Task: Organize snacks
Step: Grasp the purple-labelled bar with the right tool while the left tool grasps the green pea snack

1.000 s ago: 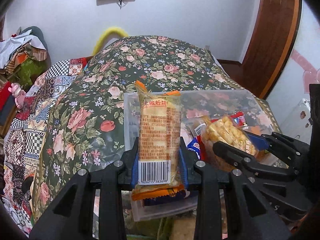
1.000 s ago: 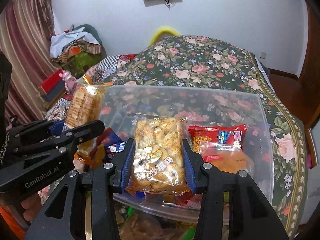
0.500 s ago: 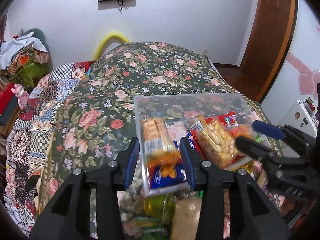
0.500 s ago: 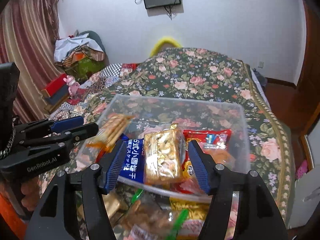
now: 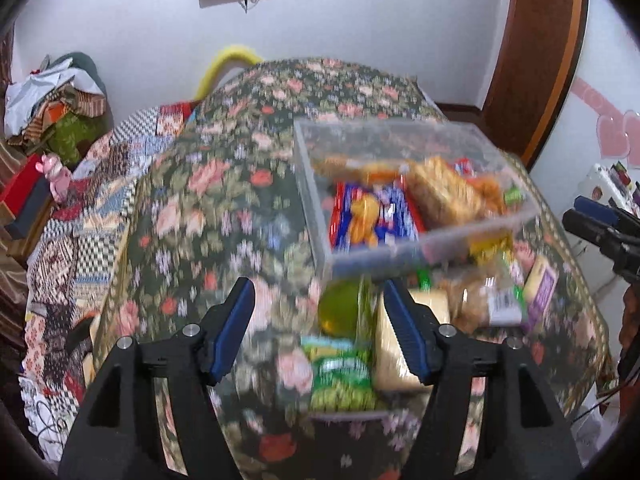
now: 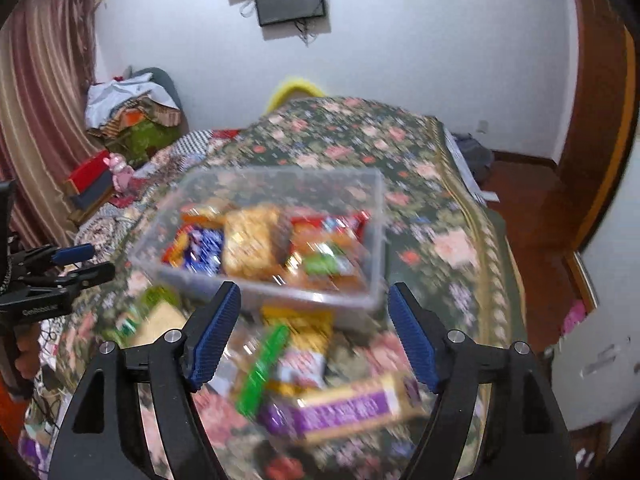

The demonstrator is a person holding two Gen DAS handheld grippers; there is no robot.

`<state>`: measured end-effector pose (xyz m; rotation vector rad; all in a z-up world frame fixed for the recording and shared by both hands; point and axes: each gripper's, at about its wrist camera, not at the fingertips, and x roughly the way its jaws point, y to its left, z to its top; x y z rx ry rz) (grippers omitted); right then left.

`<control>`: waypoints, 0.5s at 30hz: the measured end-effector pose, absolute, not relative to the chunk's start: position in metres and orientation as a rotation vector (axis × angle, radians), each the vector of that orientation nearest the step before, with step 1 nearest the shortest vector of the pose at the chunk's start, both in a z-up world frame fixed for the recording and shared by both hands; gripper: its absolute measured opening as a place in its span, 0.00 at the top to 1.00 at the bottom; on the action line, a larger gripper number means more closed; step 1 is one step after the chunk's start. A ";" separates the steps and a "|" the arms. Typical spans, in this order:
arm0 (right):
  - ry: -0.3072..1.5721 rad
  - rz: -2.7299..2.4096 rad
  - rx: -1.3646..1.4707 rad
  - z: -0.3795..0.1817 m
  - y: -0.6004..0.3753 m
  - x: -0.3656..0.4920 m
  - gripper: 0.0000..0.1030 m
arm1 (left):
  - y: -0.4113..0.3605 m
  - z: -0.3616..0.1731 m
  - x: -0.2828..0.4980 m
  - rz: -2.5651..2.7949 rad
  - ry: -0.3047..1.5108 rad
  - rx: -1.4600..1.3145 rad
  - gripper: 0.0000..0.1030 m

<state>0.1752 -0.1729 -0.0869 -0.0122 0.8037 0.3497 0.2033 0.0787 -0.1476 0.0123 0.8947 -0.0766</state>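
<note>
Holding both grippers above the flowered bedspread (image 5: 180, 216), you have nothing between either pair of fingers. Your left gripper (image 5: 318, 328) is spreading its jaws, and only loose snacks show through the gap: a green packet (image 5: 340, 372) and a pale one (image 5: 394, 344) lie on the spread just in front of the bin (image 5: 316, 216). Your right gripper (image 6: 314, 334) is widening too, empty, over a purple-labelled bar (image 6: 348, 408) and a green stick pack (image 6: 262, 368), also on the near side of the bin (image 6: 376, 240). Inside the bin lie a blue packet (image 6: 202, 248), a golden bag of puffs (image 6: 250, 246) beside it, and red wrappers (image 6: 332, 222) toward its far wall. Both views are blurred, so finer labels cannot be read. Your left gripper shows at the left edge of the right wrist view, well to the left of the bin.
</note>
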 end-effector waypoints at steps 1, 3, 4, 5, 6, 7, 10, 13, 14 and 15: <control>0.817 0.343 -0.008 -0.091 -0.177 0.172 0.25 | 0.079 -0.153 0.200 -0.080 0.907 0.010 0.35; 0.853 0.326 0.017 -0.102 -0.186 0.165 0.24 | 0.080 -0.165 0.193 -0.084 0.942 0.018 0.35; 0.865 0.321 0.029 -0.107 -0.190 0.162 0.24 | 0.080 -0.170 0.190 -0.083 0.955 0.026 0.35; 0.886 0.309 0.047 -0.115 -0.195 0.158 0.24 | 0.081 -0.176 0.186 -0.079 0.968 0.037 0.35; 0.904 0.301 0.056 -0.120 -0.197 0.154 0.24 | 0.082 -0.183 0.183 -0.073 0.982 0.047 0.35; 0.916 0.297 0.062 -0.124 -0.200 0.152 0.24 | 0.083 -0.187 0.180 -0.068 0.992 0.050 0.35; 0.968 0.287 0.093 -0.141 -0.205 0.145 0.24 | 0.090 -0.202 0.175 -0.067 1.025 0.019 0.35; 1.006 0.295 0.131 -0.152 -0.206 0.145 0.24 | 0.093 -0.206 0.173 -0.081 1.029 -0.022 0.35; 1.011 0.294 0.137 -0.153 -0.206 0.146 0.24 | 0.092 -0.205 0.173 -0.081 1.027 -0.020 0.35; 1.016 0.294 0.145 -0.154 -0.205 0.149 0.24 | 0.090 -0.205 0.174 -0.082 1.025 -0.016 0.35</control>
